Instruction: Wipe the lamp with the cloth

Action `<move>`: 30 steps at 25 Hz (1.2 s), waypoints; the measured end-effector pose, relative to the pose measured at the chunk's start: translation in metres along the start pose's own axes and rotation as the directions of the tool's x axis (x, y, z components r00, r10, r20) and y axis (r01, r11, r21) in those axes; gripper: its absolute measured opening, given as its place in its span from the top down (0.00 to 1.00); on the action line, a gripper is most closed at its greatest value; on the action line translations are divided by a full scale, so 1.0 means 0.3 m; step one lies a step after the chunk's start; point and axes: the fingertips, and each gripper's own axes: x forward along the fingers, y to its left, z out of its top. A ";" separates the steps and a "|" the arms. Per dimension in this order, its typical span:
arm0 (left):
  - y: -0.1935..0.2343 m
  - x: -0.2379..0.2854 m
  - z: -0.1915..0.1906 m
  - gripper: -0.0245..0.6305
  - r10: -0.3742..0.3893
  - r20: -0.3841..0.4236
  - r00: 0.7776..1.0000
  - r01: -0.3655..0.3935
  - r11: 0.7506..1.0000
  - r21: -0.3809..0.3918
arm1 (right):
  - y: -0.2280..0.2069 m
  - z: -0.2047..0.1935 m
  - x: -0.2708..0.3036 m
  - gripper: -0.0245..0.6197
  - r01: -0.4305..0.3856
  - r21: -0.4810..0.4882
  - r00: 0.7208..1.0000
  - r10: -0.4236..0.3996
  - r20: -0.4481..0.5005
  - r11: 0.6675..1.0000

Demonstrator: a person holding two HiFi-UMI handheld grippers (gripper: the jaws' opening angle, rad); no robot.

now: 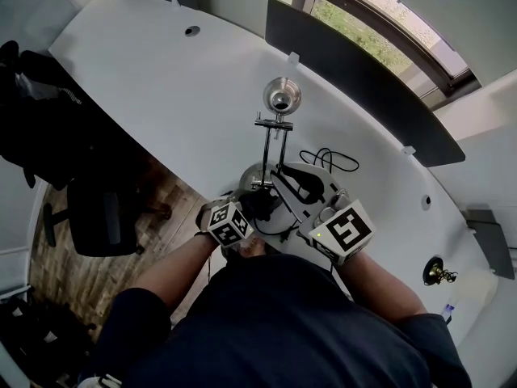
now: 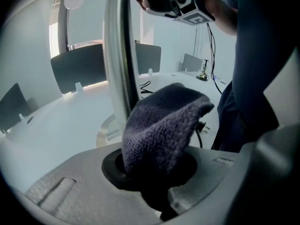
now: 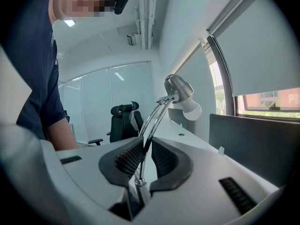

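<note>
Your own torso is filling the bottom of the head view, with both forearms reaching over the edge of the white counter. The lamp is standing upright near that edge, right in front of you. Its round base is sitting on the counter and its chrome head is pointing away from you.

The right claw is gripping the lamp's thin twin-rod arm low down, ribbed pads closed on it from both sides, so it is doing the steadying. The left claw is clamped on the dark knitted cloth, which is bulging out in a rounded wad just beside that arm. Whether the wad is actually touching the metal is unclear.

You appear to be wiping the lower arm. You should be pressing the fullest face of the wad against the rods and sliding it along their length in long strokes, rolling your wrist so the cloth is also reaching the far side.

The right claw should be holding firmly without bending the slender rods. Since the lamp is standing close to the edge, sideways pushes are risking a tip. The patch under the right pads is likely going unwiped until you shift that grip.

The black cable is looping just behind the base, so you should be steering the cloth clear of it.
</note>
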 end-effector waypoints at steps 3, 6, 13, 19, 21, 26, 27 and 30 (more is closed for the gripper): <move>0.051 -0.028 -0.011 0.86 -0.007 -0.015 1.000 0.007 1.000 -0.005 | -0.001 0.000 0.000 0.87 0.000 0.003 1.000 0.000 0.000 1.000; 0.081 -0.057 0.004 0.86 -0.016 -0.042 0.999 0.017 1.000 0.009 | 0.000 0.000 0.000 0.87 -0.001 0.002 1.000 0.001 0.000 1.000; 0.104 -0.042 0.003 0.86 -0.035 -0.073 0.997 0.045 0.990 0.135 | 0.000 0.002 0.000 0.87 0.006 0.004 1.000 -0.006 0.004 1.000; 0.127 -0.033 0.002 0.86 -0.058 -0.094 0.994 0.082 0.958 0.274 | 0.000 0.002 0.000 0.87 0.005 0.010 1.000 -0.005 0.010 1.000; 0.141 -0.025 0.003 0.86 -0.074 -0.084 0.994 0.096 0.951 0.295 | -0.001 0.003 0.000 0.87 0.004 0.016 1.000 -0.004 0.014 1.000; 0.192 0.007 0.005 0.86 -0.109 -0.060 0.992 0.123 0.932 0.342 | -0.001 0.005 0.002 0.87 0.003 0.025 1.000 -0.004 0.022 1.000; 0.201 0.011 0.011 0.86 -0.113 -0.058 0.992 0.126 0.926 0.355 | -0.001 0.006 0.002 0.87 0.004 0.027 1.000 -0.005 0.022 1.000; 0.226 0.025 0.030 0.86 -0.123 -0.053 0.991 0.134 0.913 0.384 | -0.001 0.006 0.002 0.87 0.006 0.032 1.000 -0.006 0.019 0.999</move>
